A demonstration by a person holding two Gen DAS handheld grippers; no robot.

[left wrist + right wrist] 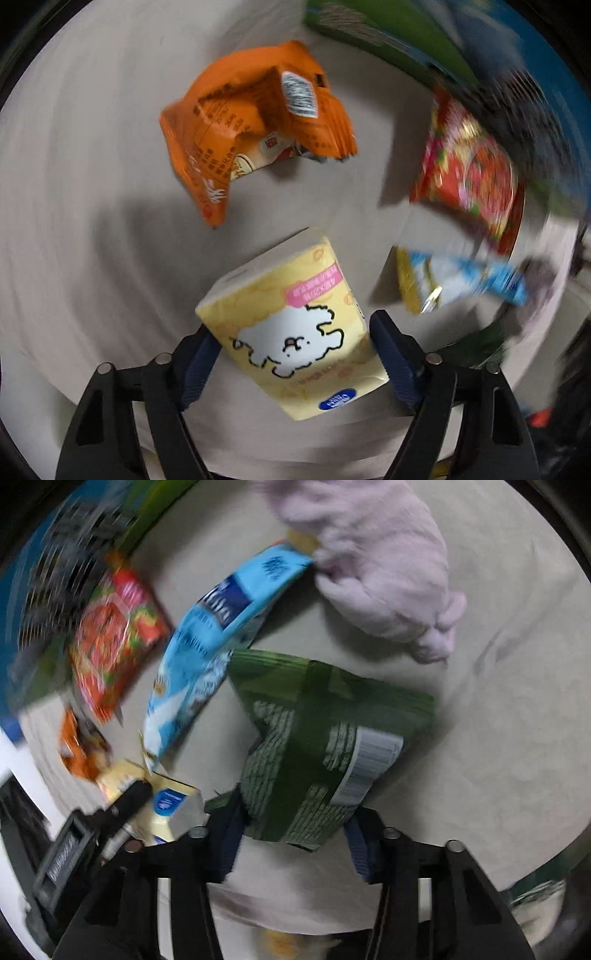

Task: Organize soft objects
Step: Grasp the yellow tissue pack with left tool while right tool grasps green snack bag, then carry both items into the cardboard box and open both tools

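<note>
The left gripper (295, 354) pinches the yellow tissue pack (291, 328) between its jaws, long axis pointing forward. The right gripper (295, 830) pinches the green bag (325, 753), lifted over the surface (498, 701); the orange bag (255, 122) lies ahead of the left.

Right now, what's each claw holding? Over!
Left gripper shut on yellow tissue pack with white puppy. Right gripper shut on dark green crinkly snack bag. Light blue snack bag lies close beside the green one.

Your red snack bag (471, 173) and blue packet (461, 280) smear with motion blur, print unreadable. The green box (373, 29) is cut off by the top edge.
</note>
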